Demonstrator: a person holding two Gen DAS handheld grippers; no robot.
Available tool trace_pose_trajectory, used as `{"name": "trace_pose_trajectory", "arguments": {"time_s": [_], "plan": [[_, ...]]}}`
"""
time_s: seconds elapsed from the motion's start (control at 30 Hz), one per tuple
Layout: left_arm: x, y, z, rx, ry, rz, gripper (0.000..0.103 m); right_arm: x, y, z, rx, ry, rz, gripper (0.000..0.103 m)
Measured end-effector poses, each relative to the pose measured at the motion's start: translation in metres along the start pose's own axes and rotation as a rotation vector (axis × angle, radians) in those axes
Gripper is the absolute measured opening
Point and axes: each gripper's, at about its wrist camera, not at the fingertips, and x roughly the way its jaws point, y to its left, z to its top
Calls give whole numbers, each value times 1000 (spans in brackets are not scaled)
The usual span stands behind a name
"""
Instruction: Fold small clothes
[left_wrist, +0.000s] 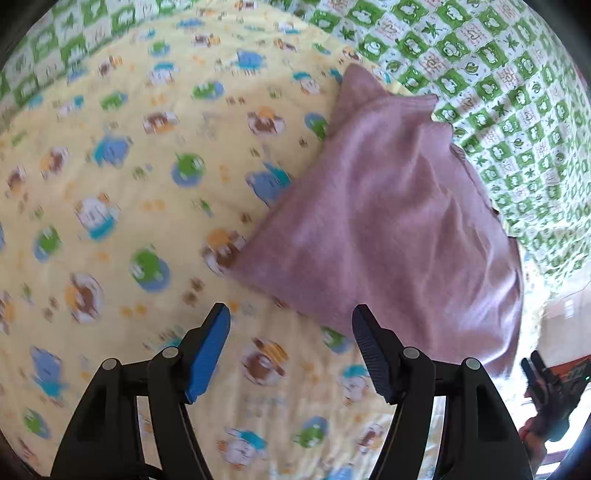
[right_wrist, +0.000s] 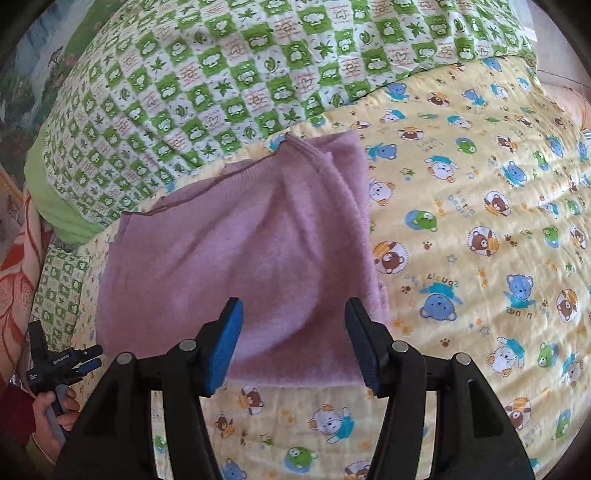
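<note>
Blurred yellow quilt (left_wrist: 110, 206) — mauve garment (left_wrist: 388, 221)

Folded lilac garment (right_wrist: 236, 254), flat on bear-print quilt (right_wrist: 480, 229)

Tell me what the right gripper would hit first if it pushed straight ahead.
Most likely the pink garment: the right gripper, jaws open and empty, points at its near edge. Depth is uncertain.

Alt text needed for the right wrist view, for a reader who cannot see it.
A folded pink garment lies on a yellow bear-print quilt, with the right gripper poised over its near edge, jaws open and empty. A green checked blanket lies behind, and at the lower left a hand holds the left gripper.
</note>
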Motion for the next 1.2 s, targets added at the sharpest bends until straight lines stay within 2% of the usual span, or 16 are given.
{"name": "trace_pose_trajectory", "arguments": {"time_s": [0.17, 0.3, 0.43, 0.5, 0.53, 0.6, 0.63, 0.67, 0.7, 0.8, 0.93, 1.1, 1.2], "plan": [[13, -5, 2, -57, 15, -35, 70, 10, 27, -13, -31, 46, 57, 59], [26, -5, 11, -114, 8, -49, 76, 16, 42, -23, -52, 78, 86, 61], [34, -9, 20, -151, -39, -44, 78, 20, 48, -33, -62, 107, 95, 62], [38, -11, 27, -168, -60, -38, 75, 22, 49, -36, -63, 118, 97, 62], [39, -12, 29, -173, -69, -33, 72, 23, 49, -36, -62, 122, 97, 62], [40, -15, 33, -166, -82, -13, 44, 24, 48, -36, -62, 127, 95, 62], [42, -16, 36, -159, -77, -29, 33, 25, 48, -36, -60, 128, 95, 62], [44, -19, 38, -160, -69, -51, 17, 26, 46, -35, -57, 127, 94, 62], [44, -21, 40, -157, -68, -62, 15, 26, 45, -34, -54, 127, 93, 62], [33, -42, 43, -79, -101, -55, 13, 28, 42, -30, -46, 126, 92, 62], [13, -87, 40, 53, -149, -82, 12, 29, 37, -25, -34, 119, 89, 62], [5, -163, 23, 294, -172, -132, 12, 33, 30, -13, -9, 110, 93, 62], [17, -205, 6, 443, -155, -126, 12, 36, 27, 1, -3, 103, 101, 62]]}}
